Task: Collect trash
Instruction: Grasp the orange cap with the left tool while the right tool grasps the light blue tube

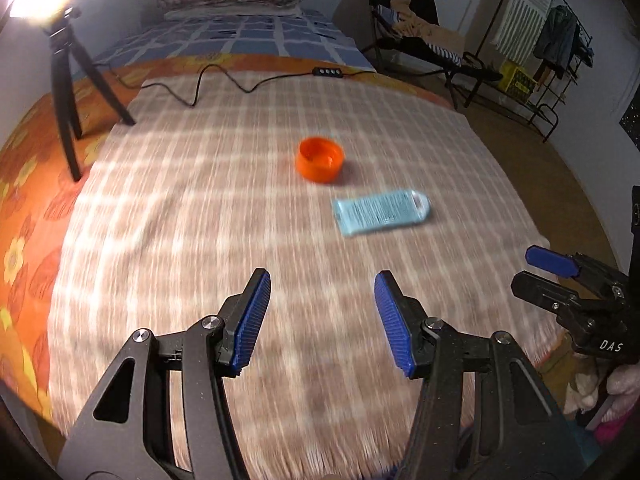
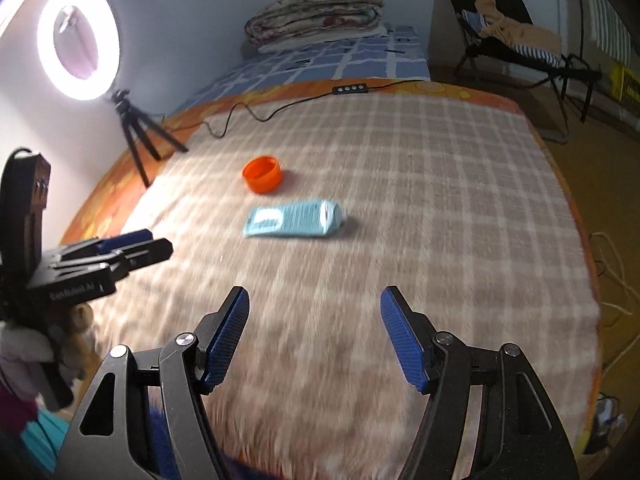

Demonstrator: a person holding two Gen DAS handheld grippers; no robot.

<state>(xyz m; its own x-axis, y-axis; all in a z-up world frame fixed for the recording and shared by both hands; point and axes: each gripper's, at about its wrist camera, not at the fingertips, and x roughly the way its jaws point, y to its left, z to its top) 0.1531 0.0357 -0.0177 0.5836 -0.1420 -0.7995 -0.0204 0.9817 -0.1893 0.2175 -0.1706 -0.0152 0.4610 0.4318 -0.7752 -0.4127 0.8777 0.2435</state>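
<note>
An orange plastic cap [image 1: 320, 159] lies open side up on the brown checked blanket [image 1: 200, 220]; it also shows in the right wrist view [image 2: 262, 173]. A light blue flat packet [image 1: 381, 212] lies just right of and nearer than the cap, and shows in the right wrist view too [image 2: 294, 219]. My left gripper [image 1: 322, 300] is open and empty, hovering short of both. My right gripper [image 2: 315, 316] is open and empty, also short of the packet. Each gripper appears at the edge of the other's view: the right one [image 1: 560, 276] and the left one [image 2: 132, 246].
A ring light [image 2: 79, 40] on a small black tripod [image 1: 66, 80] stands at the blanket's far left. Its cable and remote [image 1: 328, 71] run along the far edge. Folded bedding [image 2: 316, 12] lies beyond. A chair with clothes [image 1: 412, 28] and a clothes rack [image 1: 552, 40] stand right.
</note>
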